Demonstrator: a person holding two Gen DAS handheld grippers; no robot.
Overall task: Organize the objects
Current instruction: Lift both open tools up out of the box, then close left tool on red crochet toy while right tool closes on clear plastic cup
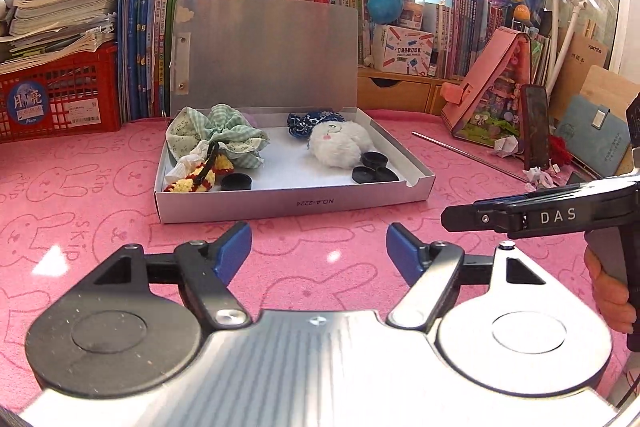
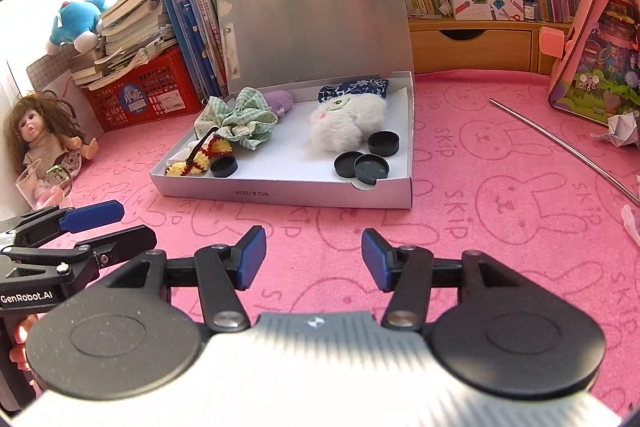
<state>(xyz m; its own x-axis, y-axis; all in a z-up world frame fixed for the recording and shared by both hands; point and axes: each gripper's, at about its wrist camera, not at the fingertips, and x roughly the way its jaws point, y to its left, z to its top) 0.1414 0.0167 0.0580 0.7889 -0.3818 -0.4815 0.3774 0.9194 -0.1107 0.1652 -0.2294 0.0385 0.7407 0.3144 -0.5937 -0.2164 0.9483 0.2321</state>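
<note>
Nearest, both tools hang just above the pink worktop (image 1: pixel 80 195), side by side and pointed at the box. The left tool (image 1: pixel 319 251) has its blue pads spread apart with nothing between them; the right tool (image 2: pixel 313 255) stands likewise apart and empty. Neither touches any object (a ready posture, I judge, rather than a working one).

Beyond them lies the shallow white box (image 2: pixel 280 193), its lid (image 2: pixel 316 15) propped upright against the row of books (image 1: pixel 140 39), which keeps the tray open for access. Inside, goods are grouped by kind: a crocheted yellow piece (image 2: pixel 200 157) and one black cap (image 2: pixel 224 167) at the left front; three black caps (image 2: pixel 366 163) clustered at the right front; the green gingham scrunchie (image 2: pixel 244 119) and fluffy white toy (image 2: pixel 344 123) behind, with a blue patterned pouch (image 2: pixel 356 89) at the rear wall.

Loose items remain outside, I judge: a metal straw (image 2: pixel 560 143) on the worktop to the right, a doll (image 2: pixel 44 135) far left.
</note>
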